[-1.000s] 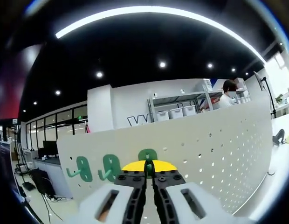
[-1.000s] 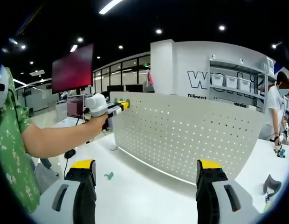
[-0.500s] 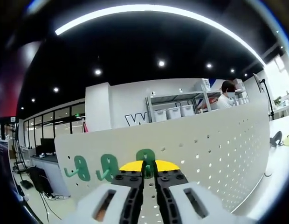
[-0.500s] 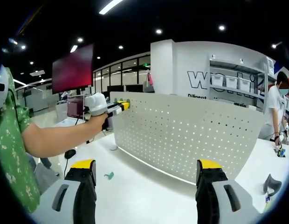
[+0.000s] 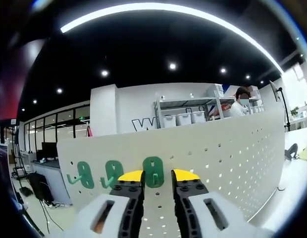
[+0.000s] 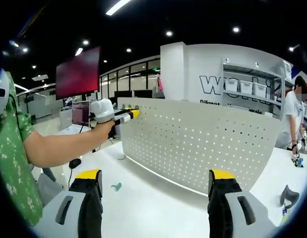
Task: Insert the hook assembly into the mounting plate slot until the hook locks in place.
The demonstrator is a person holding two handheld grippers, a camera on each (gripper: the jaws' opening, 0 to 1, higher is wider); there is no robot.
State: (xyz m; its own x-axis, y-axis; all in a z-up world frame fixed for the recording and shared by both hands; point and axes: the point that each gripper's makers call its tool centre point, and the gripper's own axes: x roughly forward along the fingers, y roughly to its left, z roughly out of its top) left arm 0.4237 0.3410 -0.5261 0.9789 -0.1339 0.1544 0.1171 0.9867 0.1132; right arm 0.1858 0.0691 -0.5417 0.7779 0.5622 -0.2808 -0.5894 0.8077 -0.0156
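Left gripper jaws have parted since 0.5 s ago: they were pinched on the 3rd green hook, now there's a clear gap with the hook showing between the yellow tips, sitting on the pegboard apparently untouched by either jaw. Key relation: hook lies straight ahead of the left gripper along its jaw axis, long axis upright on the board face, right of 2 matching green hooks in the same row near the board's upper left corner. Hook reads as smooth moulded plastic, oval backplate, small prong curling out low; board is a matte white perforated sheet standing on the desk. Looks seated, but I can't confirm the lock from here. Right gripper hangs wide and empty, well back from the board; left is clearly the nearer one. In the right gripper view the left gripper sits at the board's top left edge. 1 small green piece lies on the desk, likely another hook.
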